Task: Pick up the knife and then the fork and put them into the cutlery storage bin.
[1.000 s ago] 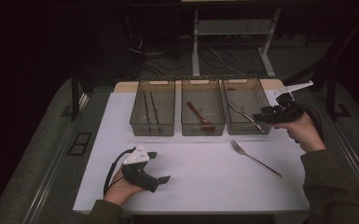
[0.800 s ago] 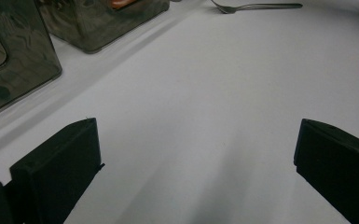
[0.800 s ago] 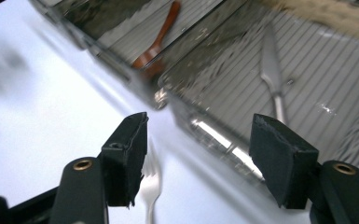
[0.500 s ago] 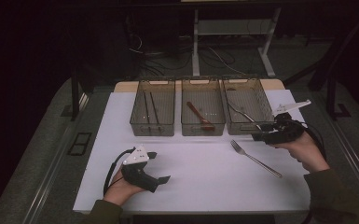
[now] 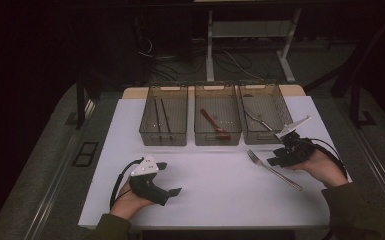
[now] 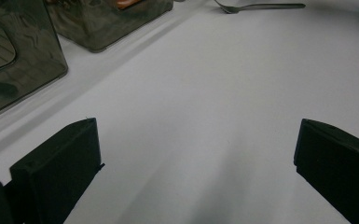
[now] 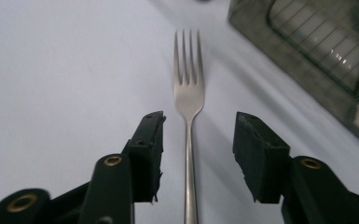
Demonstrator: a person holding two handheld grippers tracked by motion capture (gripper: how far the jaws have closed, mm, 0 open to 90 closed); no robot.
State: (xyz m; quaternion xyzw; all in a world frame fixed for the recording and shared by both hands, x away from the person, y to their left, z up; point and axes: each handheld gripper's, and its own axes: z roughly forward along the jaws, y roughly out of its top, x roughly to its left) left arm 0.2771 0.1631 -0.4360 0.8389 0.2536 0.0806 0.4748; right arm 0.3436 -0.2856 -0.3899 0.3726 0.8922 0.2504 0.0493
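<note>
Right gripper (image 5: 280,159) is hovering low over the fork (image 5: 274,170) on the white table (image 5: 220,195), right side, just near of the right-hand bin (image 5: 263,119). Its jaws have just been closing in but are standing apart, not clamping; the fork's neck is lying between them with a gap on both sides in the right gripper view, pads (image 7: 149,149) not pressing the metal. Fork (image 7: 188,116) is lying flat, long axis running straight along the gripper's line of sight, tines pointing away, handle running back under the gripper. In the high view that axis is slanting from far-left (tines) to near-right (handle end). So the jaws are straddling the handle crosswise, which looks right for pinching it.

Left gripper (image 5: 166,179) is resting on the table near-left, well apart from the fork, jaws released wide with nothing between them (image 6: 196,154). The right hand (image 5: 320,167) is by far the nearer. The next move probably needs only a further squeeze on the thin handle, then a lift.
</note>
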